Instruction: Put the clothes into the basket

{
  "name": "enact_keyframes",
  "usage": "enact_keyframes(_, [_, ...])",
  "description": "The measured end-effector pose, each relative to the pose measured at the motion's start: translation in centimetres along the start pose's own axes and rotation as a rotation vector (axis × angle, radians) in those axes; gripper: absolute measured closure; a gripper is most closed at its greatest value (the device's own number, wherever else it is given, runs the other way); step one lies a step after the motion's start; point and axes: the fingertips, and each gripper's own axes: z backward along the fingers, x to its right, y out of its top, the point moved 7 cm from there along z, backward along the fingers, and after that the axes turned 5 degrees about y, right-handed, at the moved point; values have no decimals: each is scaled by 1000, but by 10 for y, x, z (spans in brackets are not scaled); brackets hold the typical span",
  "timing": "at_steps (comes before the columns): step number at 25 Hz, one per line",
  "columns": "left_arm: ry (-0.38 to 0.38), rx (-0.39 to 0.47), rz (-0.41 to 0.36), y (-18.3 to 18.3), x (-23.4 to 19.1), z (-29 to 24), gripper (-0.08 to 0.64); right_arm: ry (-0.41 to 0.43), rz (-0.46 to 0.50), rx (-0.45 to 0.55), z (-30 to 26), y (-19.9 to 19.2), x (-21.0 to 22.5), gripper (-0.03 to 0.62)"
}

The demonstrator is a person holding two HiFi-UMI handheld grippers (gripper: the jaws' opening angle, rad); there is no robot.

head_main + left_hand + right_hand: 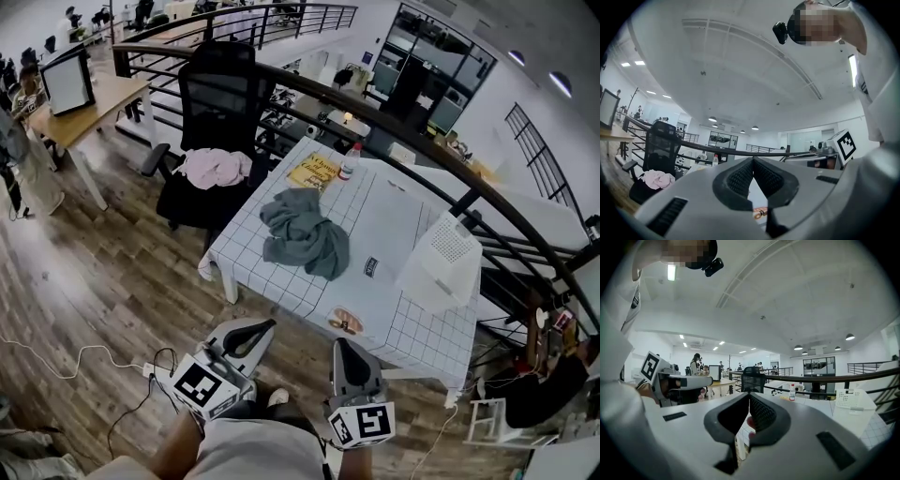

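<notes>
A pink cloth (217,167) was seen on the chair (217,89). The left gripper (262,328) was held clenched, empty. The grey cloth (302,232) lay bunched on the table (394,225) ahead of both grippers, judged slightly nearer the left one, its long axis slanted far-left to near-right. The right gripper (341,345) was likewise clenched on nothing. The basket (442,262) stood rightmost.

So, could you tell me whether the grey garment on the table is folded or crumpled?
Crumpled: the grey garment lies in a loose, wrinkled heap on the checked tablecloth, with no neat folds or flat edges.
</notes>
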Motion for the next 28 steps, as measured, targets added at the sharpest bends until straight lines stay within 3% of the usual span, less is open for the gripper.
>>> enact_keyframes(10, [18,-22,14,-7,-12,-36,555,30,11,-1,-32,-1,32,575])
enact_keyframes(28, [142,-15,-30,0,-12,-116,555,151,-5,28,-75,-5,120,575])
